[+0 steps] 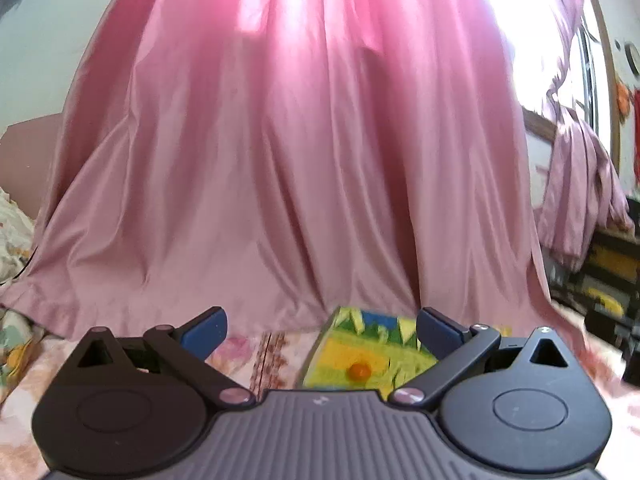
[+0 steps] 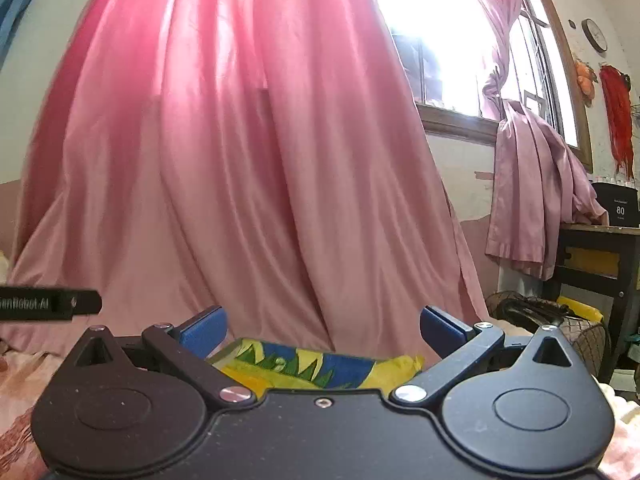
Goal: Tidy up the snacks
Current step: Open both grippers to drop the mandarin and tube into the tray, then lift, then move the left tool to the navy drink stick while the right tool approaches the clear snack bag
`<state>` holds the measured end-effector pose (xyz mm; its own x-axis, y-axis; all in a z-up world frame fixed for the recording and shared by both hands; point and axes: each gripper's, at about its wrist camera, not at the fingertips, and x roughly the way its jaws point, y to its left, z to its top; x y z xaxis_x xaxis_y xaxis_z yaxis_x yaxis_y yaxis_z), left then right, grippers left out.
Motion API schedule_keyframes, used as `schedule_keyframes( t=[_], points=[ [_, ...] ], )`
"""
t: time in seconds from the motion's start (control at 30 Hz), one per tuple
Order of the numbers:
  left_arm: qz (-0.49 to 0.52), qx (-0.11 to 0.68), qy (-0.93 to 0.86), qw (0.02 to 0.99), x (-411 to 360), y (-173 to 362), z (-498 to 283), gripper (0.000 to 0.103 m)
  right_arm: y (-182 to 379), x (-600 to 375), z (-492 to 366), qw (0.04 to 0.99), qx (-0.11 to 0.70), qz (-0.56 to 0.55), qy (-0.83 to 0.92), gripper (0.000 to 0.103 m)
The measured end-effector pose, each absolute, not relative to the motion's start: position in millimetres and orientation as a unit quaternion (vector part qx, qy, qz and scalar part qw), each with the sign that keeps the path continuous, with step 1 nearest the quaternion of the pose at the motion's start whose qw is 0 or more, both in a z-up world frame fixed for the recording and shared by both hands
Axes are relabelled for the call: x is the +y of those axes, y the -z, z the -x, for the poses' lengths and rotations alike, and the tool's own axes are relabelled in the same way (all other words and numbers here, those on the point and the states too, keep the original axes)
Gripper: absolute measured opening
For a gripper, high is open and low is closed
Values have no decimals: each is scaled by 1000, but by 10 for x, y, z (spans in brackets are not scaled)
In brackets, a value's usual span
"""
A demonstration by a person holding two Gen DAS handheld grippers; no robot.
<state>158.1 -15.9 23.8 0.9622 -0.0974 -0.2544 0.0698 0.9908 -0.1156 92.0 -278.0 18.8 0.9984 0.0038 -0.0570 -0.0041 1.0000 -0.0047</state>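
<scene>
A yellow, green and blue snack bag (image 1: 360, 356) lies on the floral bedsheet (image 1: 248, 356) just ahead of my left gripper (image 1: 320, 330). That gripper is open, its blue pads (image 1: 204, 328) wide apart and off the bag, which sits nearer the right finger. In the right wrist view the same kind of snack bag (image 2: 320, 366) lies low between the spread fingers of my right gripper (image 2: 322, 330), partly hidden behind the gripper body. The blue pads (image 2: 440, 328) do not press on it. A black bar of the other gripper (image 2: 48, 304) pokes in from the left edge.
A long pink curtain (image 1: 300, 160) hangs straight ahead down to the bed. A bright window (image 2: 448, 40) is at upper right. A dark table (image 2: 600, 248) with a black box stands at the right, with a mesh basket (image 2: 576, 332) beneath it.
</scene>
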Motion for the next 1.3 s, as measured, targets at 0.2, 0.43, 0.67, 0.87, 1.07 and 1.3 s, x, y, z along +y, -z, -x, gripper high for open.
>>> schedule_keyframes(
  t=[0.2, 0.43, 0.67, 0.87, 1.07, 1.3],
  points=[
    [41, 154, 49, 986, -89, -232, -1256, 103, -145, -2764, -513, 999, 48, 1, -15, 102],
    [11, 185, 42, 982, -45, -86, -855, 103, -82, -2692, -191, 996, 75, 0, -38, 102],
    [-10, 231, 31, 972, -49, 21, -625, 103, 0, -2613, -23, 992, 116, -13, -56, 102],
    [-27, 260, 25, 965, -91, 94, -566, 103, 127, -2577, -17, 984, 171, -17, -49, 102],
    [-30, 293, 23, 955, -83, 156, -593, 103, 212, -2536, -12, 978, 200, -18, -57, 102],
    [-42, 328, 25, 944, -108, 214, -675, 103, 262, -2486, -52, 973, 223, -9, -61, 102]
  ],
)
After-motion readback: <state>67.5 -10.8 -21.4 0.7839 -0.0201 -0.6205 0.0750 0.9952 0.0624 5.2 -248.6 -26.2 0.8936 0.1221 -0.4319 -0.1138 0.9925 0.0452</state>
